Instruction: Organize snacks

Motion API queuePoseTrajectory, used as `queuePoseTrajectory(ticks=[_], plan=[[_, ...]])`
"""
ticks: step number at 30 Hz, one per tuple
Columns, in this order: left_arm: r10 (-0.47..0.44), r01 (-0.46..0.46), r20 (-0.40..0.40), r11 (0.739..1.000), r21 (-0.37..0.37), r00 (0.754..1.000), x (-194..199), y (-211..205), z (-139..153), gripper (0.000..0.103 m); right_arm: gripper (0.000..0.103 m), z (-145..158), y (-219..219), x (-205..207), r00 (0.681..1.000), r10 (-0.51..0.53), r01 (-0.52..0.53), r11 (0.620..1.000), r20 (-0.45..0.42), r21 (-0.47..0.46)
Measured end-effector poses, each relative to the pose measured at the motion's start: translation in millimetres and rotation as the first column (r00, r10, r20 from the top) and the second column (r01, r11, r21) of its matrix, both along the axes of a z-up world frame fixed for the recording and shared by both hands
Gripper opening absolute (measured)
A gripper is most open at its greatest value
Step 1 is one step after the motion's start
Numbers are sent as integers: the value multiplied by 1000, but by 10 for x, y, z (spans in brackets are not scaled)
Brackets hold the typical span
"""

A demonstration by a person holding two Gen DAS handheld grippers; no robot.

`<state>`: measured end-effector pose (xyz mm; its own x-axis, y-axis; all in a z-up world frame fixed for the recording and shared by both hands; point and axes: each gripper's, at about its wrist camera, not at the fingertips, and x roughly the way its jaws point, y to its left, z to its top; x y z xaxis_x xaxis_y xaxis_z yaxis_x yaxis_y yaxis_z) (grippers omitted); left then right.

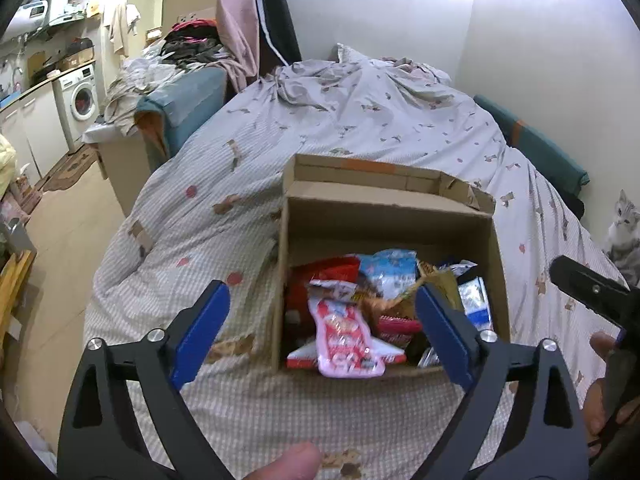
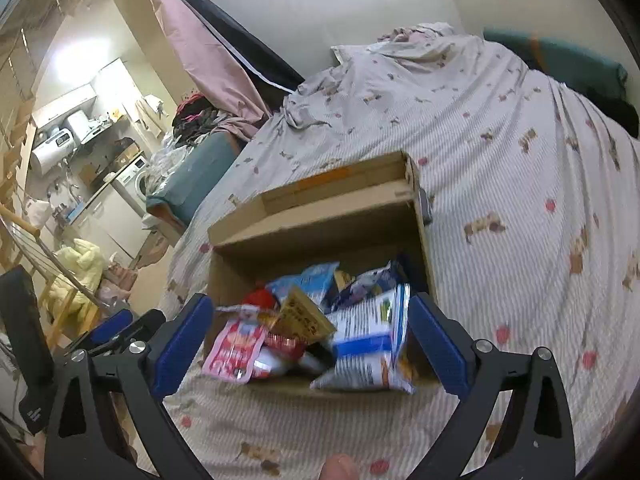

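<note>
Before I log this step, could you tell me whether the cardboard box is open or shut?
Open: the cardboard box has its flaps folded back, with snack packets showing inside.

We cannot read the print on the snack packets (image 1: 346, 332) because of blur. The cardboard box (image 2: 320, 216) hides its lower packets. The cat (image 1: 625, 232) is cut off by the picture's edge.

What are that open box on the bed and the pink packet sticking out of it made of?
The box looks like plain brown corrugated cardboard: matte, with folded flaps and creased edges. The pink packet seems to be thin plastic film, glossy and printed, crinkled with a flat sealed edge; it could be foil-lined, which the pictures do not show. The bed cover under the box looks like soft woven cloth.
</note>
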<state>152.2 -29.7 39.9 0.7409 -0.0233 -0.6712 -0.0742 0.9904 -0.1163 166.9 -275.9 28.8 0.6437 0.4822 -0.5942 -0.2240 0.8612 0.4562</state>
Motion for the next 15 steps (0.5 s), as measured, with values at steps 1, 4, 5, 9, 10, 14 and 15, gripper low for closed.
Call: queuePoseTrajectory(ticks=[1, 4, 5, 9, 10, 14, 15], plan=[[4, -4, -3, 1000, -3, 1000, -36, 24, -8, 102, 100, -2, -19, -50, 1000, -3, 3, 1000, -3, 4], [9, -9, -13, 1000, -8, 1000, -147, 91, -34, 103, 100, -6, -76, -188, 1000, -9, 9, 1000, -9, 19], [11, -11, -19, 1000, -7, 1000, -182, 108, -46, 103, 100, -9, -106, -236, 1000, -13, 14, 1000, -14, 21], [37, -38, -26, 999, -11, 999, -339, 179, -63, 103, 100, -38, -221, -386, 999, -33, 35, 999, -33, 41], [41, -41, -25, 999, -6, 999, -371, 181, -62, 103, 100, -45, -248, -441, 999, -40, 41, 998, -36, 41], [38, -38, -15, 999, 36, 999, -536, 132, -68, 103, 101, -76, -262, -602, 998, -47, 47, 999, -34, 13], [31, -30, -15, 999, 43, 999, -577, 114, -73, 103, 101, -84, -255, -639, 998, -49, 49, 999, -34, 1]])
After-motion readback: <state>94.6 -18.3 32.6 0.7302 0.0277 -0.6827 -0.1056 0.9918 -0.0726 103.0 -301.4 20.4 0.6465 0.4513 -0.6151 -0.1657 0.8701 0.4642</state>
